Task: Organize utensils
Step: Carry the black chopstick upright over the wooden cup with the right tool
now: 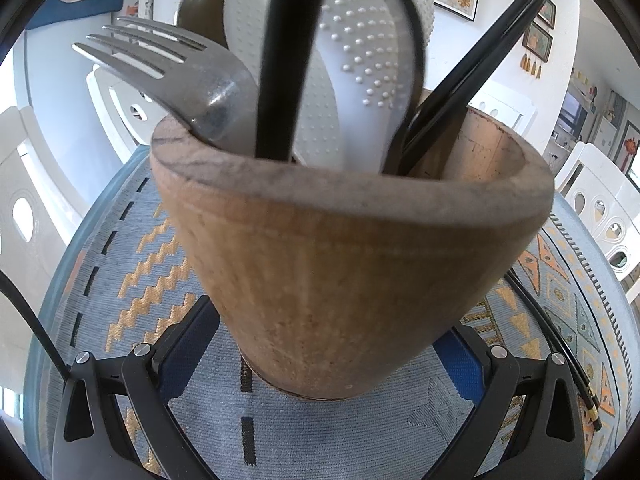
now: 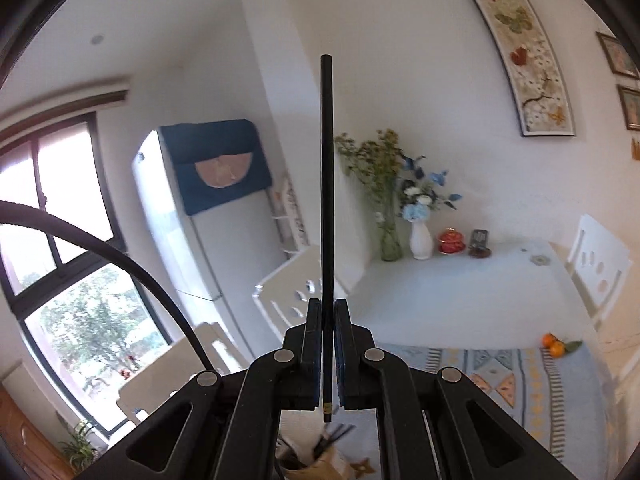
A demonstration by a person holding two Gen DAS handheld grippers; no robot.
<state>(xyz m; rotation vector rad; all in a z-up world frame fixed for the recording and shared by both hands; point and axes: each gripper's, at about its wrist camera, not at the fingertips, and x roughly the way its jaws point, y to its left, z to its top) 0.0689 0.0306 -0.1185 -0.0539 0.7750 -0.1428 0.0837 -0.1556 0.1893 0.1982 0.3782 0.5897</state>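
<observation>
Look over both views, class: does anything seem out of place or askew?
Yes: one black chopstick lies loose on the patterned mat, right of the wooden holder, while the other utensils stand inside it.

the right gripper (image 2: pixel 328 312) has its jaws closed on a thin black chopstick (image 2: pixel 327 184), which stands upright through the middle of the view with its lower end poking out just below the pads. behind it a white fridge (image 2: pixel 208 248) with a blue cloth draped over its top stands beside a large window (image 2: pixel 60 240), and a long table (image 2: pixel 480 280) carries a glass vase of flowers (image 2: pixel 390 236), a white vase (image 2: pixel 421 240), two oranges (image 2: pixel 553 345) and a patterned blue mat (image 2: pixel 520 376). at the bottom edge, below the gripper, the top of a wooden holder (image 2: pixel 316 468) with dark utensils in it is just visible.
</observation>
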